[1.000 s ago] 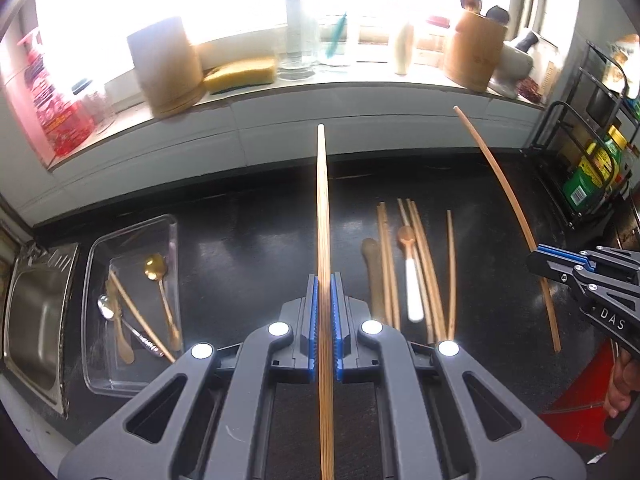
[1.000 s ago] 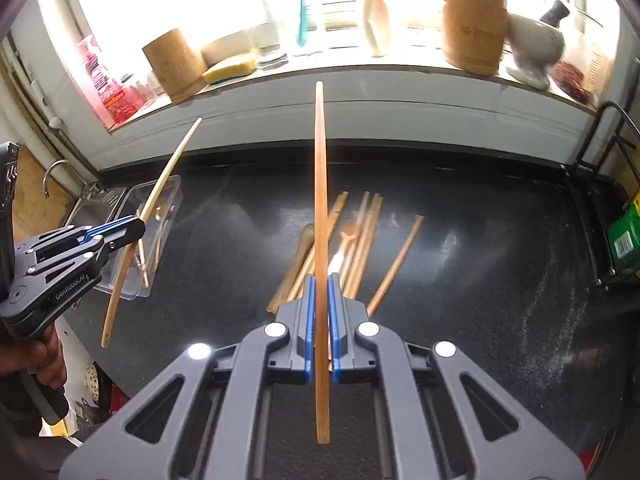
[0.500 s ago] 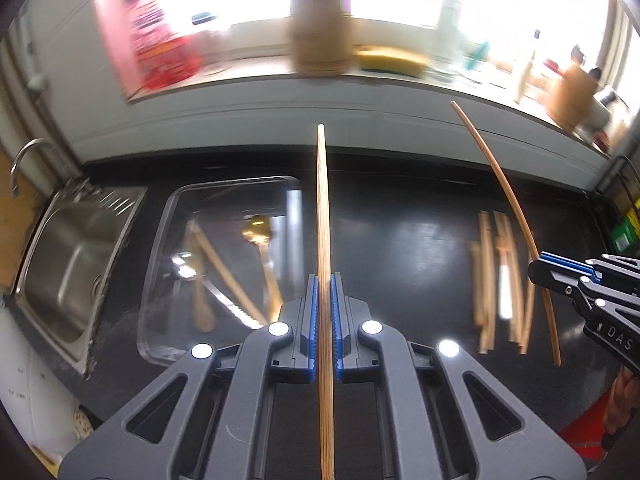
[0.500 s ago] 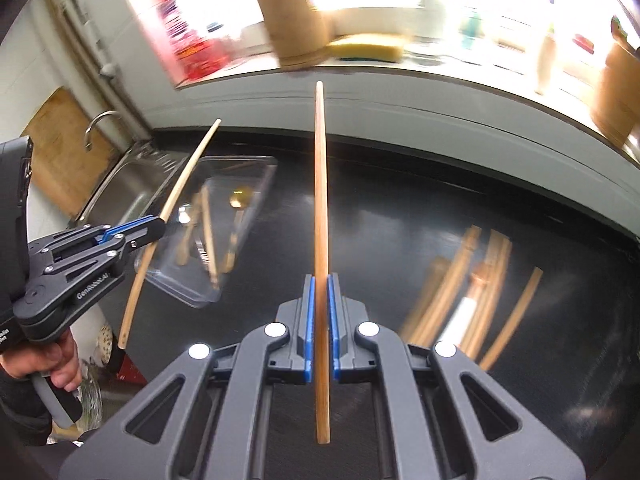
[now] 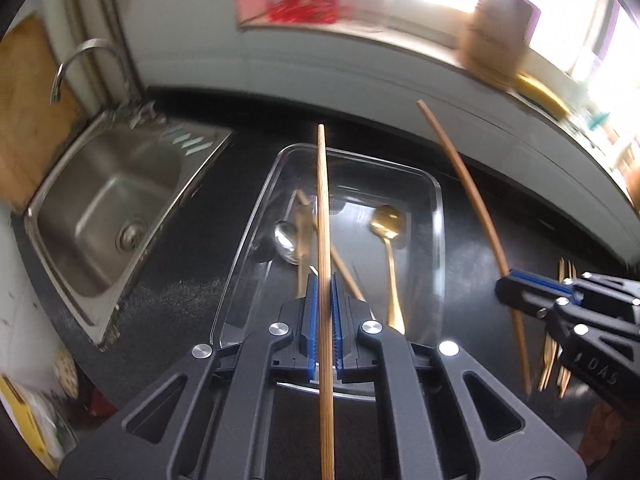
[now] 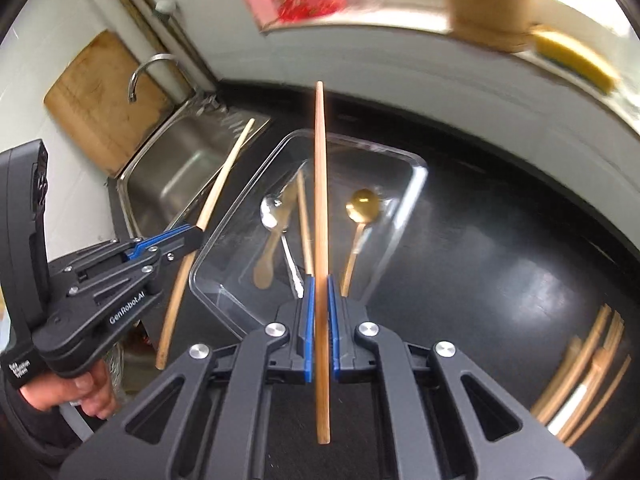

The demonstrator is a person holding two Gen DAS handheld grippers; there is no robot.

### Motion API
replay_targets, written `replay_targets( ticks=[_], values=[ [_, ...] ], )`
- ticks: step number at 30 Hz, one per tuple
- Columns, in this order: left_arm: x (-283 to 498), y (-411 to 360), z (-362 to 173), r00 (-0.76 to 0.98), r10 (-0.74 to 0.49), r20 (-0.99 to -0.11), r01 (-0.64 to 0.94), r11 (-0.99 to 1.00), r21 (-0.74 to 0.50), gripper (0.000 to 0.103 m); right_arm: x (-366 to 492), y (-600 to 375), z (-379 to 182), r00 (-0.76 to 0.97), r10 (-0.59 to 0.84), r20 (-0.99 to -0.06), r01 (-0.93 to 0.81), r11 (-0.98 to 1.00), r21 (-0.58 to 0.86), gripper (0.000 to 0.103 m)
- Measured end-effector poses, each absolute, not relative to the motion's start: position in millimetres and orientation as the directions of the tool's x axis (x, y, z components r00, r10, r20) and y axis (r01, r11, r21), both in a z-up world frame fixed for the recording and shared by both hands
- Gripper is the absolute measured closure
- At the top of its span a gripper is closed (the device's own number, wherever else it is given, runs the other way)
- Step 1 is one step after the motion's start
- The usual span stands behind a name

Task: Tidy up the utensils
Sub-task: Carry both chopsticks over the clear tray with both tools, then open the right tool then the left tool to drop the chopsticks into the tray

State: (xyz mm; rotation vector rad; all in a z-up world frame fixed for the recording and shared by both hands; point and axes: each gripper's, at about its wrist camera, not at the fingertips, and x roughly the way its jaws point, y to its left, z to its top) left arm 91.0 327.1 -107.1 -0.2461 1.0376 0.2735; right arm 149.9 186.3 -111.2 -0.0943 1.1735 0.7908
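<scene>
We are holding one chopstick in each gripper. Left gripper: jaws clenched on the pale chopstick, gripped below mid-length, tip reaching forward over the clear tray. Right gripper: jaws clenched on the darker chopstick, gripped well toward its rear end, so a long front part is projecting over the same tray.

We are judging both sticks light, stiff and smooth; a narrow pinch lets them pivot, so gripping nearer mid-length would steady them.

The tray is sitting on the black counter beside the sink, already containing a gold spoon, a silver spoon and wooden pieces. More utensils are lying on the counter to the right, blurred.
</scene>
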Motion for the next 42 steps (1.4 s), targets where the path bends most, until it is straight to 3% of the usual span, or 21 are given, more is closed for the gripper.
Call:
replay_targets(
  ticks=[6,14,32,33,34,35,36,37,42],
  values=[
    [105.9,346.5,-146.7,0.424,0.064,-0.903,-0.414,0.901,-0.131,0.097,191.0,227.9,-148.0,-0.024,0.485,-0.874,-0.630,0.672,0.389,0.096],
    [121.4,352.2,-174.0,0.400,0.048,-0.915,-0.450,0.880,-0.151,0.097,224.4,249.1,-168.8,-0.110,0.487,-0.867,-0.617,0.650,0.443,0.096],
    [133.2,357.9,-178.1,0.414,0.044,-0.909,-0.443,0.882,-0.159,0.097,238.8,249.7,-175.8,-0.150,0.503,-0.851,-0.588,0.647,0.486,0.096],
    [133.4,358.5,-177.7,0.412,0.044,-0.910,-0.445,0.881,-0.159,0.090,241.7,247.5,-176.3,-0.151,0.510,-0.847,-0.571,0.654,0.496,0.095],
    [133.4,359.6,-176.6,0.402,0.053,-0.914,-0.449,0.882,-0.147,0.079,246.6,243.5,-174.8,-0.151,0.524,-0.838,-0.545,0.663,0.513,0.088],
    [132.9,360.9,-174.6,0.398,0.057,-0.916,-0.448,0.883,-0.139,0.043,249.7,239.8,-172.0,-0.140,0.534,-0.834,-0.532,0.670,0.518,0.076],
    [128.9,361.8,-167.3,0.410,0.082,-0.908,-0.449,0.885,-0.122,0.021,252.9,235.5,-167.6,-0.124,0.548,-0.827,-0.524,0.672,0.524,0.039],
    [123.3,361.7,-157.3,0.439,0.119,-0.890,-0.446,0.889,-0.101,0.019,255.5,231.1,-162.1,-0.104,0.563,-0.820,-0.521,0.672,0.527,0.025],
    [113.7,363.5,-141.6,0.458,0.121,-0.881,-0.438,0.893,-0.105,0.016,256.7,224.9,-144.3,-0.082,0.594,-0.800,-0.529,0.655,0.540,0.025]
  ],
)
